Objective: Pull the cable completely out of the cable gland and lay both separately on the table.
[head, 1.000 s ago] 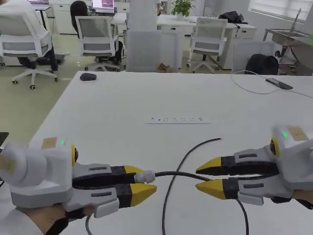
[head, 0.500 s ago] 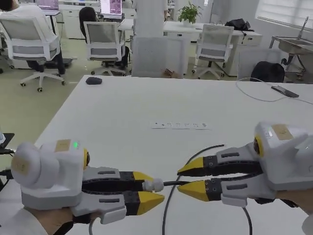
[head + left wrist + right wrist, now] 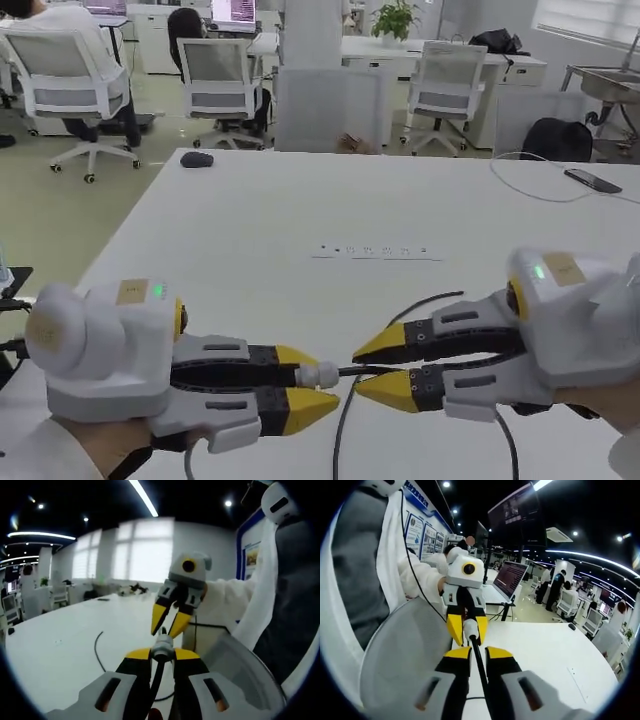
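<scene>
— Pinching what, that left gripper (image 3: 322, 382)?

— A white cable gland (image 3: 320, 374), clamped between its yellow tips over the bench (image 3: 250, 250). The black cable (image 3: 479, 667) leaves the gland and passes between the right gripper's (image 3: 360, 371) slightly spread jaws.

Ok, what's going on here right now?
A person works two handheld grippers over the white table. The left claw is shut on the cable gland, with the black cable running out of it. The right claw sits open astride the cable beside the gland, not yet gripping. Nothing is pulled out or laid down.
</scene>
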Demonstrator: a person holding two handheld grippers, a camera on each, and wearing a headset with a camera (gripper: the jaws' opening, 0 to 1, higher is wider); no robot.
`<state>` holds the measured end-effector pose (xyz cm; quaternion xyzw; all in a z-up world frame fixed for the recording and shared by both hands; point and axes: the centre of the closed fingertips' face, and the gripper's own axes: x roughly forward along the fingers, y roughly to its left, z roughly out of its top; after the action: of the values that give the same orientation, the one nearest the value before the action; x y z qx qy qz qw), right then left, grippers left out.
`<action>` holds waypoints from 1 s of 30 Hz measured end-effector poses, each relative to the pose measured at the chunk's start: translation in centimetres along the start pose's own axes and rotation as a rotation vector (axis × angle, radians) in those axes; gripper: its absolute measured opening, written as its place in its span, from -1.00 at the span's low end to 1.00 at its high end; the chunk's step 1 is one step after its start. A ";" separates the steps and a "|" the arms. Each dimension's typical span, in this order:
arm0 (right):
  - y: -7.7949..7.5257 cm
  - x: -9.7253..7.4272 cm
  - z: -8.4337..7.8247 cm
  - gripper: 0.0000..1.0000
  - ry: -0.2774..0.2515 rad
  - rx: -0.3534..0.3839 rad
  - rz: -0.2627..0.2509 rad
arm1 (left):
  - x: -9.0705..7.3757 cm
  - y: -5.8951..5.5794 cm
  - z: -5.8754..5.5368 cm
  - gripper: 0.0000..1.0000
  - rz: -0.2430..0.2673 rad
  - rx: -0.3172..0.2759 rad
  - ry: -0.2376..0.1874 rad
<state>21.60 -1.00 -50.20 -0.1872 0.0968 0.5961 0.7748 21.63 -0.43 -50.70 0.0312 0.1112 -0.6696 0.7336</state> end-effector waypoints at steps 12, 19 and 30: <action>0.1 0.4 -0.3 -0.90 -0.004 0.005 0.004 | 0.1 0.6 -0.3 -0.67 -0.008 0.002 0.012; 0.0 0.3 -0.2 -0.93 -0.015 0.012 -0.007 | -0.2 0.8 -0.2 -0.67 -0.009 0.001 0.007; -1.0 -1.1 -1.4 -0.93 0.001 0.032 -0.047 | -1.7 1.8 0.0 -0.67 0.032 0.008 0.000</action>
<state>22.38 -2.77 -50.94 -0.1776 0.1022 0.5759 0.7915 23.26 1.45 -50.55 0.0359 0.1081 -0.6583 0.7441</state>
